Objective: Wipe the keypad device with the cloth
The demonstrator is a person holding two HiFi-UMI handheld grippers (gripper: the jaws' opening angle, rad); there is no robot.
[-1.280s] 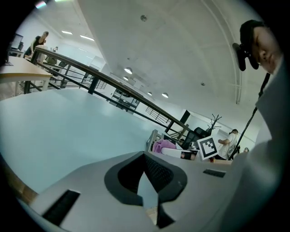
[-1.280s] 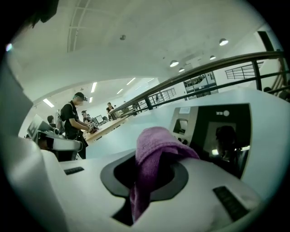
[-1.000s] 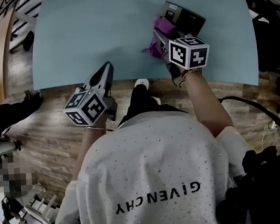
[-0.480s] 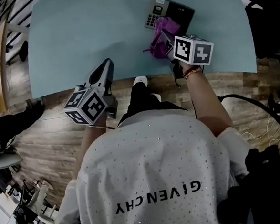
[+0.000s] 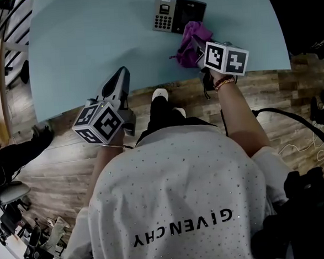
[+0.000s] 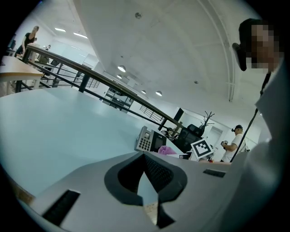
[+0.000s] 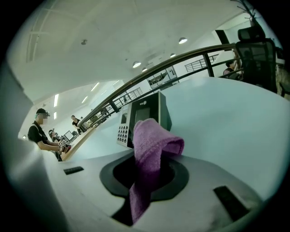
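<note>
Cloth [image 7: 152, 149] is soft, light and limp, pinched at its fold by the fingers of my right gripper [image 5: 195, 44] near the rigid keypad device [image 5: 177, 13]; left gripper [image 5: 123, 74] closed, empty.

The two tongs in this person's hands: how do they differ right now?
The right tongs are clamped on a purple cloth, while the left tongs are closed on nothing. The right tongs sit close to the keypad device. The left tongs hang at the near edge of the table, well away from the device. Both carry marker cubes.
</note>
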